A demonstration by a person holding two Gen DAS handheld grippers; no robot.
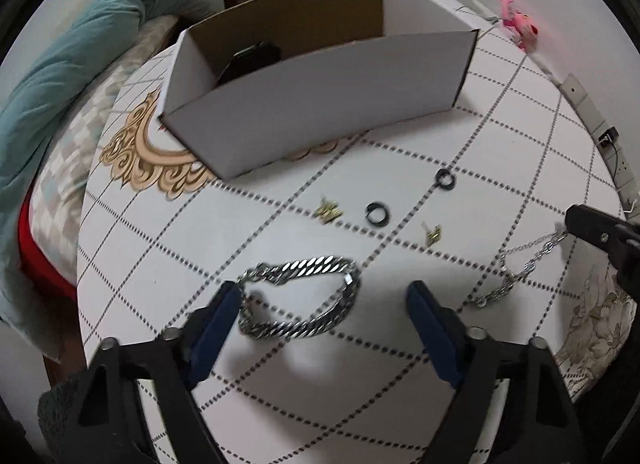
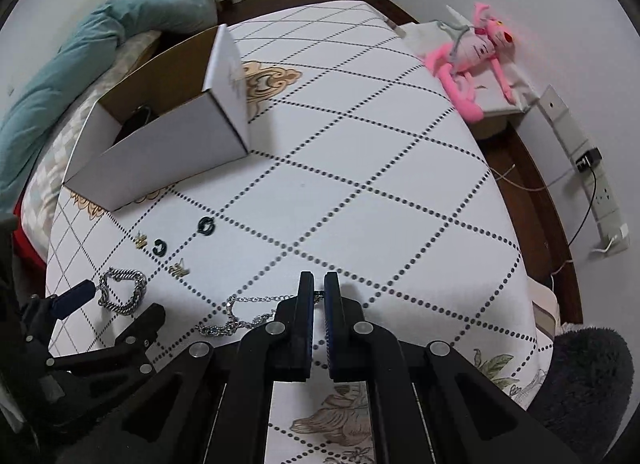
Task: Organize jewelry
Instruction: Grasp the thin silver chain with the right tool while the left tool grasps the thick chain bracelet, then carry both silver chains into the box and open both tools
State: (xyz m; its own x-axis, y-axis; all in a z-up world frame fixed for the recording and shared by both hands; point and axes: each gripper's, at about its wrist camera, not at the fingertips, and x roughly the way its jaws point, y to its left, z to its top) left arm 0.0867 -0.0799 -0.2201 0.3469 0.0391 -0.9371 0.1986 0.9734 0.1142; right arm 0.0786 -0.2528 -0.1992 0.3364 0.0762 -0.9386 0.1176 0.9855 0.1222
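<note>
A thick silver curb chain (image 1: 304,300) lies coiled on the white patterned table (image 1: 280,376). My left gripper (image 1: 324,296) is open, its fingers on either side of that chain, just above it. My right gripper (image 2: 319,284) is shut on one end of a thin silver link chain (image 2: 240,314), which trails left on the table; it also shows in the left wrist view (image 1: 520,268). Two black rings (image 1: 376,212) (image 1: 445,178) and two small gold earrings (image 1: 328,210) (image 1: 433,233) lie beyond. An open white cardboard box (image 1: 320,104) stands behind, a dark object inside.
A pink plush toy (image 2: 476,56) lies at the table's far right. A power strip (image 2: 600,192) hangs on the right wall. Teal bedding (image 2: 92,40) lies to the left, beyond the table edge.
</note>
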